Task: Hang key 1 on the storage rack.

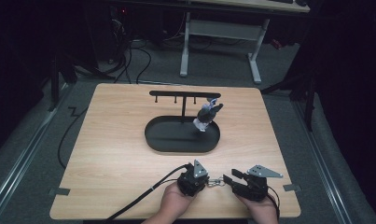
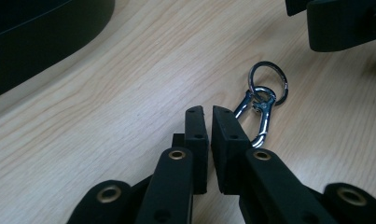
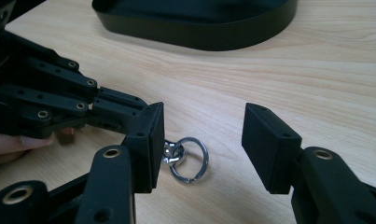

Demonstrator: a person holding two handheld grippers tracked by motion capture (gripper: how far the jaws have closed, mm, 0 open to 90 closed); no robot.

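Note:
A silver carabiner [image 2: 260, 112] with a split key ring [image 2: 268, 81] lies flat on the wooden table near its front edge. My left gripper [image 2: 209, 109] is shut, with only a thin empty slit between its jaws; the carabiner lies just outside its right jaw, touching or very close. In the high view the clip and ring [image 1: 217, 182] sit between my left gripper [image 1: 208, 181] and my right gripper [image 1: 227, 179]. My right gripper [image 3: 203, 126] stands open and empty, low over the table, with the ring [image 3: 189, 159] on the wood between its jaws.
A black oval tray [image 1: 150, 140] with a T-shaped hanging rack [image 1: 183, 93] stands mid-table. A grey-and-white keychain figure [image 1: 208, 115] hangs from the rack's right peg. A hand holds each gripper at the table's front edge, and the left gripper's cable trails off to the left.

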